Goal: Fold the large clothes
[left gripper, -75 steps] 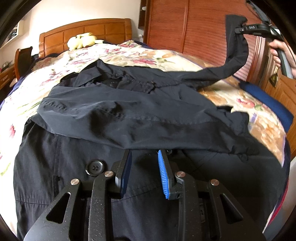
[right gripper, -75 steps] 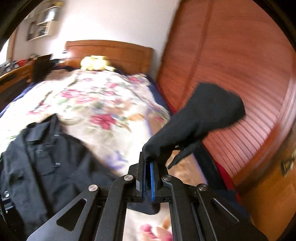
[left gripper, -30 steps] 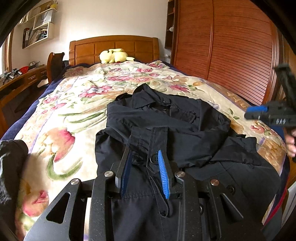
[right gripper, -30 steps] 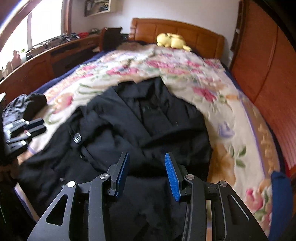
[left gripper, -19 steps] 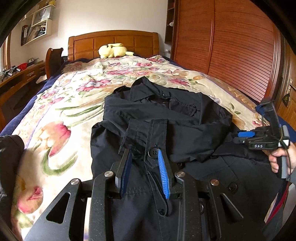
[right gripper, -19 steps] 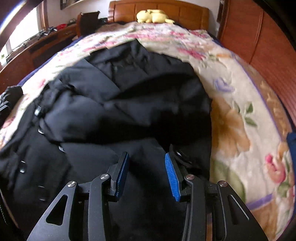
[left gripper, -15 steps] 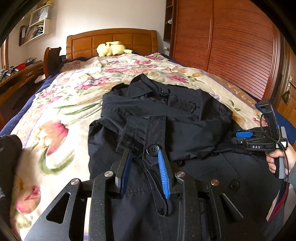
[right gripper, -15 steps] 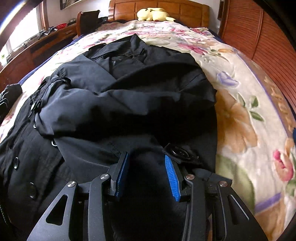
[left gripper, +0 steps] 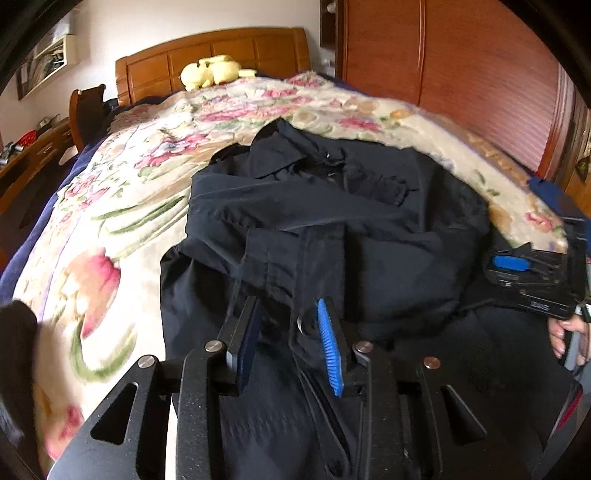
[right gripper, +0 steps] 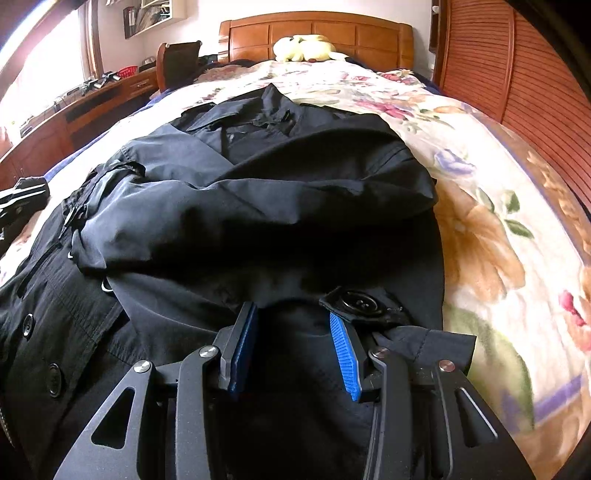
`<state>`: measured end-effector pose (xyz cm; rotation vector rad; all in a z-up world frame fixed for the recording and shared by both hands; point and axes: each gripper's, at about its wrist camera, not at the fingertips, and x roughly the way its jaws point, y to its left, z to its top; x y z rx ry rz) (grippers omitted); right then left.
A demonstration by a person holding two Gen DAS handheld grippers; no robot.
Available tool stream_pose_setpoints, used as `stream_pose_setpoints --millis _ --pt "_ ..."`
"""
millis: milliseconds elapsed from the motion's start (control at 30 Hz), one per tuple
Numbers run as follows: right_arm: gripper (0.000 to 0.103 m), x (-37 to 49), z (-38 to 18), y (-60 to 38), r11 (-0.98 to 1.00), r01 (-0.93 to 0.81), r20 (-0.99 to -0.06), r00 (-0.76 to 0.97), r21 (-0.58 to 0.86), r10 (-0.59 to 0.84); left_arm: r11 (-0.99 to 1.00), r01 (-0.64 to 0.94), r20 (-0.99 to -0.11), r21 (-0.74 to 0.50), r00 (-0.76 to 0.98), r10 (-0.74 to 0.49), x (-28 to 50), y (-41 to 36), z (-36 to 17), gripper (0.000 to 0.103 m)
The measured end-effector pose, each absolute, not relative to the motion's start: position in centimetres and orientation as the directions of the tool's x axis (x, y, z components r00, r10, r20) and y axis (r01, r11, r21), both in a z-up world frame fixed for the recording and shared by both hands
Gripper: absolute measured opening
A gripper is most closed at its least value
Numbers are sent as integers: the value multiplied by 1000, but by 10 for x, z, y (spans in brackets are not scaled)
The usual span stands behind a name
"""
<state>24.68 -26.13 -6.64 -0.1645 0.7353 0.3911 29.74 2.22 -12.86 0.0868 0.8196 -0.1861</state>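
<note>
A large black buttoned coat point(left gripper: 332, 229) lies on the floral bedspread, collar toward the headboard, both sleeves folded across its chest. It fills the right wrist view point(right gripper: 258, 192). My left gripper point(left gripper: 286, 336) is open and empty, low over the coat's button placket near the left sleeve cuff. My right gripper point(right gripper: 291, 339) is open and empty, low over the coat's right side, with a buttoned tab point(right gripper: 360, 302) by its right finger. The right gripper also shows in the left wrist view point(left gripper: 532, 277), held by a hand at the coat's right edge.
The floral bedspread point(left gripper: 122, 206) extends beyond the coat. A yellow plush toy point(right gripper: 304, 46) lies by the wooden headboard point(right gripper: 314, 29). A wooden wardrobe point(left gripper: 461, 70) stands right of the bed. A desk and chair point(right gripper: 177, 62) stand left. A dark bundle point(left gripper: 14, 350) lies at the bed's left edge.
The right gripper let go of the right sleeve, which now lies across the coat's chest, and came down open to the coat's right side. The left gripper stayed open and shifted slightly over the placket.
</note>
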Motion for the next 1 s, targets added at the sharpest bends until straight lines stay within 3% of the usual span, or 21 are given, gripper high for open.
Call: stream_pose_setpoints --millis 267,367,533,867,1000 --pt "42 244 -68 -268 912 -410 -671 670 21 317 983 184 -795 -20 594 -127 368 25 -135 34" --pt "43 244 -68 -269 909 -415 -671 668 26 324 986 168 -813 -22 571 -115 389 29 -141 43" --pt "43 246 -69 -272 905 -422 -669 658 52 345 987 156 -847 36 529 -53 412 28 -157 44" --pt "43 246 -70 -272 904 -424 -669 656 56 349 985 165 -862 53 506 -38 417 22 -169 44" --pt "43 246 -70 -272 904 -423 -669 656 55 348 982 189 -873 6 480 -87 417 22 -174 41"
